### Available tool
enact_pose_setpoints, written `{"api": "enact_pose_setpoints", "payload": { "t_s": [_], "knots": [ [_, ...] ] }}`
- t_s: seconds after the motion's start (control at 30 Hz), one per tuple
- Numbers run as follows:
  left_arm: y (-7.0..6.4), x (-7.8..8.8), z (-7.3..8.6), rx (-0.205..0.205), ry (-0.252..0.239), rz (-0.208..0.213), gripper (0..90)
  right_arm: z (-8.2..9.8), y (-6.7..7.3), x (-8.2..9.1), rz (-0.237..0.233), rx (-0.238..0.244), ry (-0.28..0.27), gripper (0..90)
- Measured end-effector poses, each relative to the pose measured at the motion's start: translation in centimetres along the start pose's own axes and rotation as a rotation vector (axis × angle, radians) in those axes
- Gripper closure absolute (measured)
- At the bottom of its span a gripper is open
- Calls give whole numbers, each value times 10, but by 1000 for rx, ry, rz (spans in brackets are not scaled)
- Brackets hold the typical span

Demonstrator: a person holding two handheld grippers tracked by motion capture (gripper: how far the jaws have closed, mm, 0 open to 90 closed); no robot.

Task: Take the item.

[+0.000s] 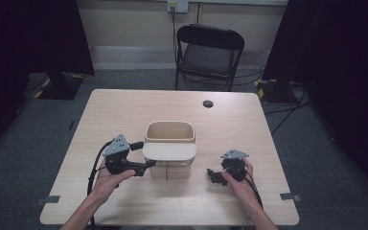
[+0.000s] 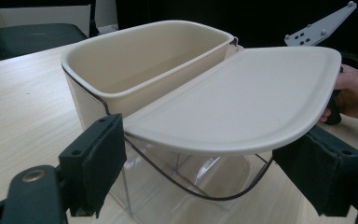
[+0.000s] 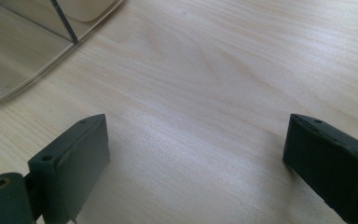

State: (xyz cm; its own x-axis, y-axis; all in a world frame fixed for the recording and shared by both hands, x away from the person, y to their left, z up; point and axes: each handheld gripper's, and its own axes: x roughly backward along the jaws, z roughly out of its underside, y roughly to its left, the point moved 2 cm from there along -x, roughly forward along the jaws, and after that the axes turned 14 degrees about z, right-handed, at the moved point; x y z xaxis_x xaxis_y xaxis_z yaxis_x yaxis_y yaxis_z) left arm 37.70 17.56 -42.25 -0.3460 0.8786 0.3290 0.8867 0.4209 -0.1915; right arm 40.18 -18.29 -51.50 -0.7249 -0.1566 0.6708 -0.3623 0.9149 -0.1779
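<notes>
A cream bin (image 1: 170,130) with a clear lower body (image 2: 186,177) stands at the table's middle. Its cream lid (image 1: 170,151) lies level over the near half of the bin, in the left gripper view (image 2: 242,98) raised above the clear body's dark rim. My left gripper (image 1: 143,154) comes in from the left, and its wide-set jaws (image 2: 205,161) bear on the two opposite edges of the lid's end. My right gripper (image 1: 214,176) rests low on the table to the right of the bin, open over bare wood (image 3: 200,158), with nothing between its jaws.
The light wood table (image 1: 124,110) has a small dark hole (image 1: 208,103) near its far edge. A black folding chair (image 1: 210,50) stands behind the table. A corner of the clear body (image 3: 23,51) shows left of the right gripper's jaws.
</notes>
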Motion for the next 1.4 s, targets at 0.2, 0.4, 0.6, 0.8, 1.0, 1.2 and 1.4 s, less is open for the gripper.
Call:
{"api": "enact_pose_setpoints", "payload": {
  "t_s": [0.2, 0.4, 0.6, 0.8, 1.0, 1.2, 1.4],
  "knots": [
    [0, -1, -4, 2, -11, -10, 173, 0, 0, 0, 1, 0, -1, 63],
    [1, -1, -5, 4, -10, -5, 172, 0, 0, 0, 0, 0, -1, 63],
    [3, -2, -7, 12, -11, -5, 178, 0, 0, 0, 1, 1, -1, 62],
    [4, -2, -8, 12, -7, -5, 179, 0, 0, 0, 1, 1, -1, 62],
    [4, -2, -11, 10, -13, -4, 181, 0, 0, 0, 1, 1, -1, 62],
    [5, -1, -12, 5, -8, -3, 186, 0, 0, 0, 1, 1, -1, 62],
    [5, -1, -13, 5, -11, -3, 185, 0, 0, 0, 1, 1, -1, 62]
  ]
}}
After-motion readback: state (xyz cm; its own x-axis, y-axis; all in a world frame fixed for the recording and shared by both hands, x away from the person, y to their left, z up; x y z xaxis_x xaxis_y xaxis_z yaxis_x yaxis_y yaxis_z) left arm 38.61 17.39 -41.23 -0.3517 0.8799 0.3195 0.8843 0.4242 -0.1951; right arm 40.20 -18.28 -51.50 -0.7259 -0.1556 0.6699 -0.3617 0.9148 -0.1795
